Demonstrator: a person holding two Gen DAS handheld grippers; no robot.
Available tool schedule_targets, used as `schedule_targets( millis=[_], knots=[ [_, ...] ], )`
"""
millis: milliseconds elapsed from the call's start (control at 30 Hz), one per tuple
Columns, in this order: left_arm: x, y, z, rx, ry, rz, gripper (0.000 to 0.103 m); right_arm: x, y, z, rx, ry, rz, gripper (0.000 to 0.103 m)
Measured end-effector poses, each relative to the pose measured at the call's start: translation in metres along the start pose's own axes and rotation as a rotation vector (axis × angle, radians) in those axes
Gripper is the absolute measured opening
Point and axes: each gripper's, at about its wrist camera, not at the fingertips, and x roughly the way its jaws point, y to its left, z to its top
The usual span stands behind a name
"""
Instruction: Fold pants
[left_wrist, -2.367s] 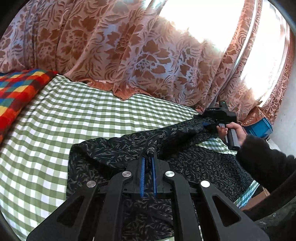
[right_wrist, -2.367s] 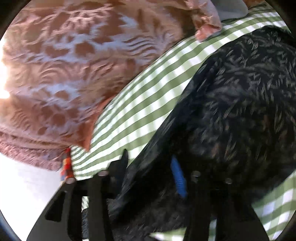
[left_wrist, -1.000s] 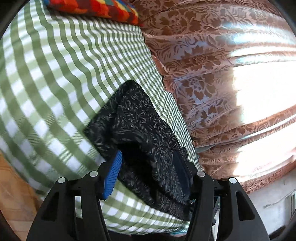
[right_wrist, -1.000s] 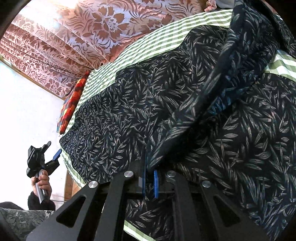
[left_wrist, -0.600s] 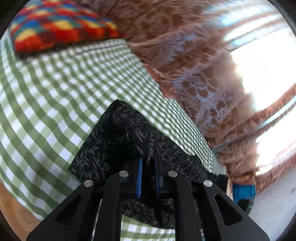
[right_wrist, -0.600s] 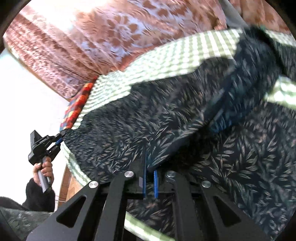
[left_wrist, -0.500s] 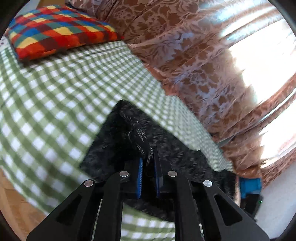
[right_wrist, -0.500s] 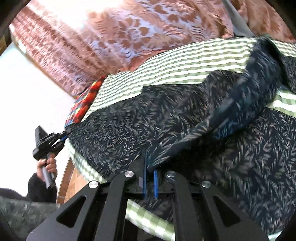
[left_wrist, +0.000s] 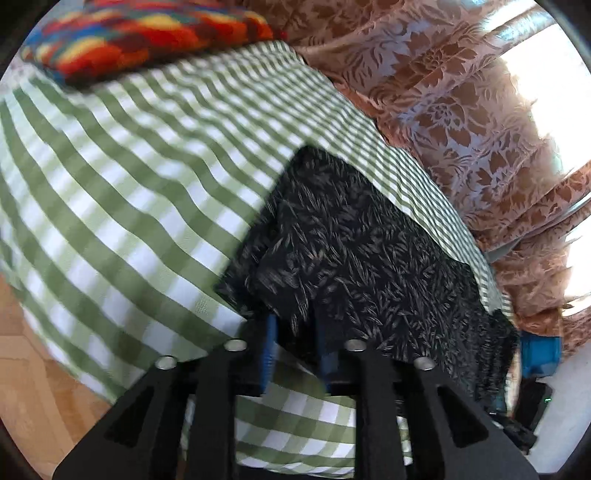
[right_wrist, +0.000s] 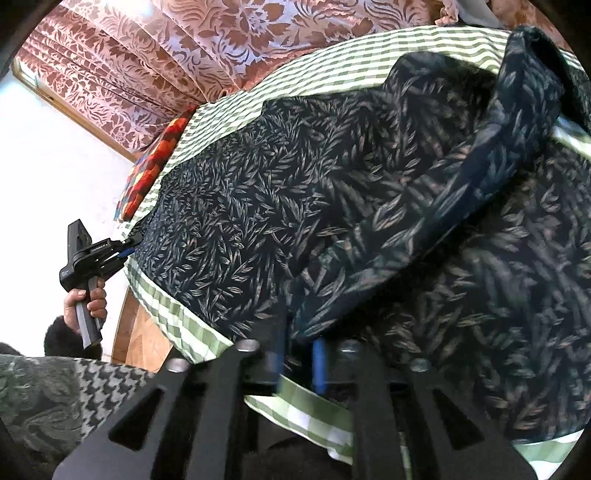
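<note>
The dark leaf-print pants (left_wrist: 362, 251) lie stretched along the near edge of the green checked bed (left_wrist: 129, 177). My left gripper (left_wrist: 293, 347) has its blue pads part open around the pants' end, the cloth lying loose between them. It also shows in the right wrist view (right_wrist: 125, 248) at the pants' far end. The pants (right_wrist: 295, 192) fill the right wrist view, with one folded edge lifted. My right gripper (right_wrist: 299, 354) has its blue pads slightly apart with that folded edge between them.
A bright checked pillow (left_wrist: 147, 29) lies at the head of the bed. Brown floral curtains (left_wrist: 461, 92) hang along the far side. A wooden floor (left_wrist: 33, 369) runs below the bed's near edge. A blue crate (left_wrist: 539, 354) stands past the bed's end.
Both grippers were shut on the pants half a second ago; both now have their pads parted. The left gripper has lowered toward the bed edge, and the pants lie flatter.
</note>
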Motion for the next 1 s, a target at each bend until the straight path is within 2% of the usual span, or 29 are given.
schedule_targets(
  millis=[33, 133, 267, 300, 367, 533, 600, 733, 767, 800, 833, 867, 933, 1000],
  knots=[
    [-0.006, -0.002, 0.002, 0.008, -0.021, 0.021, 0.028, -0.009, -0.004, 0.001, 0.007, -0.018, -0.011, 0.038],
    [-0.026, -0.005, 0.005, 0.016, -0.090, 0.040, 0.028, -0.038, -0.025, 0.010, 0.059, -0.083, -0.061, 0.039],
    [-0.039, -0.028, 0.006, 0.088, -0.133, -0.016, 0.028, -0.080, -0.073, 0.018, 0.226, -0.212, -0.129, 0.047],
    [-0.037, -0.035, 0.005, 0.110, -0.124, -0.031, 0.028, -0.090, -0.089, 0.020, 0.292, -0.253, -0.131, 0.047],
    [-0.026, -0.059, -0.002, 0.179, -0.086, -0.061, 0.037, -0.101, -0.114, 0.025, 0.381, -0.314, -0.148, 0.047],
    [0.005, -0.114, -0.029, 0.355, 0.010, -0.122, 0.037, -0.124, -0.171, 0.039, 0.599, -0.470, -0.195, 0.046],
    [0.017, -0.136, -0.041, 0.409, 0.049, -0.161, 0.037, -0.130, -0.195, 0.046, 0.701, -0.532, -0.244, 0.046],
    [0.036, -0.173, -0.062, 0.500, 0.104, -0.233, 0.037, -0.134, -0.235, 0.062, 0.811, -0.563, -0.304, 0.046],
    [0.039, -0.182, -0.068, 0.525, 0.116, -0.256, 0.043, -0.132, -0.243, 0.067, 0.823, -0.559, -0.310, 0.046],
    [0.040, -0.190, -0.072, 0.545, 0.123, -0.276, 0.046, -0.127, -0.247, 0.071, 0.829, -0.551, -0.316, 0.045],
    [0.042, -0.199, -0.077, 0.571, 0.131, -0.301, 0.050, -0.125, -0.251, 0.076, 0.826, -0.543, -0.328, 0.039],
    [0.044, -0.212, -0.084, 0.610, 0.146, -0.332, 0.051, -0.121, -0.250, 0.079, 0.815, -0.535, -0.342, 0.035],
    [0.047, -0.229, -0.095, 0.676, 0.173, -0.369, 0.051, -0.114, -0.256, 0.093, 0.787, -0.512, -0.369, 0.017],
    [0.052, -0.252, -0.110, 0.758, 0.197, -0.397, 0.051, -0.106, -0.255, 0.103, 0.757, -0.491, -0.389, 0.009]
  ],
)
